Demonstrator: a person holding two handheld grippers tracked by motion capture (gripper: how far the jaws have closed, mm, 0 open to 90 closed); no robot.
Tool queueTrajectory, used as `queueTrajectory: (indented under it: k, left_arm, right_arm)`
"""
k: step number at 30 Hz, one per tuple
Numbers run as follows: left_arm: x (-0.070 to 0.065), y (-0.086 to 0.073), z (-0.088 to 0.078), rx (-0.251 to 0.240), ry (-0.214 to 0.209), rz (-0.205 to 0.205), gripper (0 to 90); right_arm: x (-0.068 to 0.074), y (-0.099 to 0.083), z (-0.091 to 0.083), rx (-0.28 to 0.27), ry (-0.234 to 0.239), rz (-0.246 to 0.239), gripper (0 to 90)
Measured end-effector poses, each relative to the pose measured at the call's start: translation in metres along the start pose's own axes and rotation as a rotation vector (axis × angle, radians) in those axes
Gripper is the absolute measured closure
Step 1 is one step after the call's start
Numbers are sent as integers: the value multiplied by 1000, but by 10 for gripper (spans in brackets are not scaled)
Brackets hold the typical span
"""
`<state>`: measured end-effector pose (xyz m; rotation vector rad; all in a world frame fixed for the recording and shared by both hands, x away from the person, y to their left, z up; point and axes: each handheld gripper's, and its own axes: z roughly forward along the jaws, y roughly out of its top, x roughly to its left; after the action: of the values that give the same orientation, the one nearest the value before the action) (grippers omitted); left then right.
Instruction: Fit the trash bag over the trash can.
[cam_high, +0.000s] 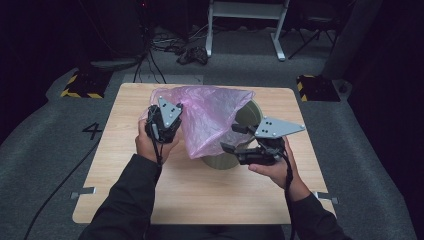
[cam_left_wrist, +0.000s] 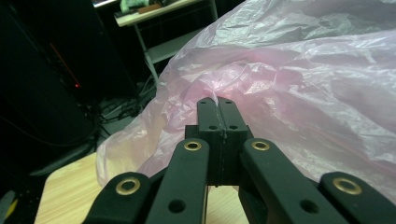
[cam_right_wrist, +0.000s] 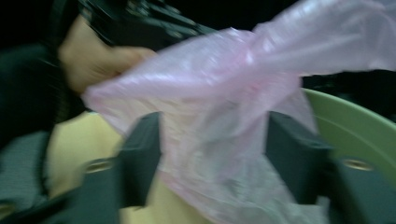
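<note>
A thin pink plastic bag (cam_high: 210, 117) lies draped over the near-left side of an olive-green bin (cam_high: 252, 114) that stands on the wooden table (cam_high: 200, 195). My left gripper (cam_high: 176, 108) is at the bag's left edge. In the left gripper view its jaws (cam_left_wrist: 217, 100) are pressed together with a fold of the bag (cam_left_wrist: 303, 79) pinched at the tips. My right gripper (cam_high: 230, 137) is in front of the bin, pointing left at the hanging film. In the blurred right gripper view its jaws (cam_right_wrist: 212, 154) stand wide apart with the bag (cam_right_wrist: 224, 84) between them, not pressed, and the bin's rim (cam_right_wrist: 355, 126) is at the right.
The table edge runs close behind the bin. On the dark floor beyond lie two yellow-and-black striped blocks (cam_high: 82, 85) (cam_high: 317, 87), loose cables (cam_high: 192, 52) and a white frame's legs (cam_high: 245, 20). Bare tabletop lies in front of the bin, toward the person.
</note>
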<state>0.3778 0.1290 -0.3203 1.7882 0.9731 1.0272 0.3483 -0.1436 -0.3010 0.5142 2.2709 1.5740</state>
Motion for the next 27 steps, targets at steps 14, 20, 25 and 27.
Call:
queueTrajectory:
  k: [14,20,25,27]
  left_arm:
    - [-13,2,-2,-26,35,62,900]
    - [-8,1,-5,-58,-27,33,900]
    - [-6,2,-11,-104,-90,35,900]
    - [-9,3,-13,-117,-112,44,900]
  right_arm:
    - [-15,18,18,23,-149,78,606]
    - [-33,19,29,76,-198,53,865]
    - [-47,19,39,145,-231,17,889]
    - [-53,18,42,173,-236,13,889]
